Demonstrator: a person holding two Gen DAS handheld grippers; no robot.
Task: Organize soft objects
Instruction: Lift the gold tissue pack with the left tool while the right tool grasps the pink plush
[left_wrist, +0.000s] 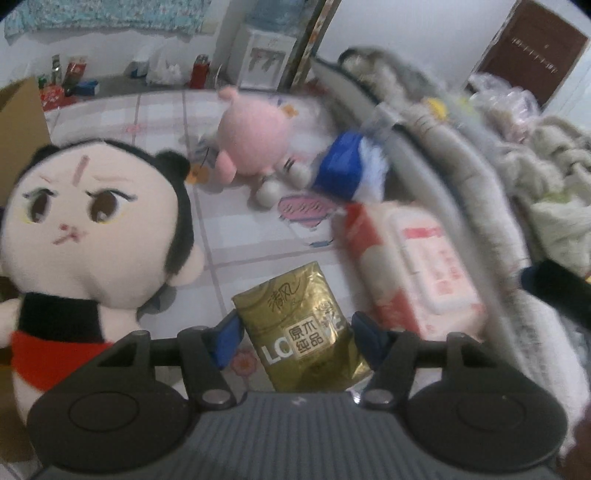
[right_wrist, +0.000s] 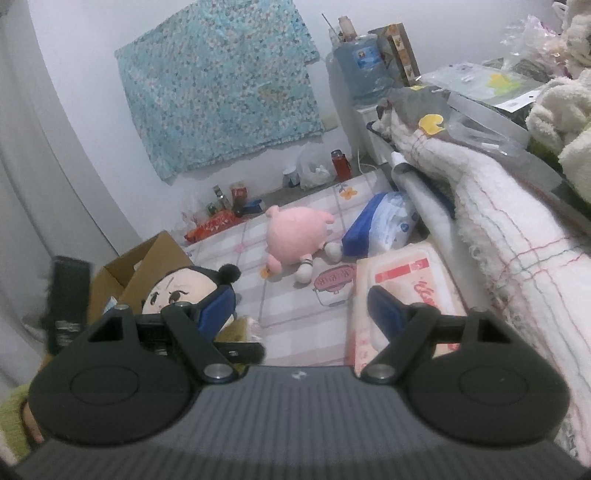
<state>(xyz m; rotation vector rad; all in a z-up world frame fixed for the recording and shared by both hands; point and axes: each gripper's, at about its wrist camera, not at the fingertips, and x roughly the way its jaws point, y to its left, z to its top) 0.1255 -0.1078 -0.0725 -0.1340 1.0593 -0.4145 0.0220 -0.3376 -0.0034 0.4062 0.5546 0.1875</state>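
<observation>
Bedding (left_wrist: 258, 254) with a checked cartoon print lies under your grippers, a white wall behind. Your left gripper (left_wrist: 295, 332) clamps a gold tissue pack (left_wrist: 299, 328), long axis running away from you. Your right gripper (right_wrist: 301, 314) hovers wide open, empty.

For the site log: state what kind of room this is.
Probably a lived-in bedroom or home living space: a patterned sheet with plush dolls on it, piled blankets alongside, and a water dispenser against the wall.
</observation>
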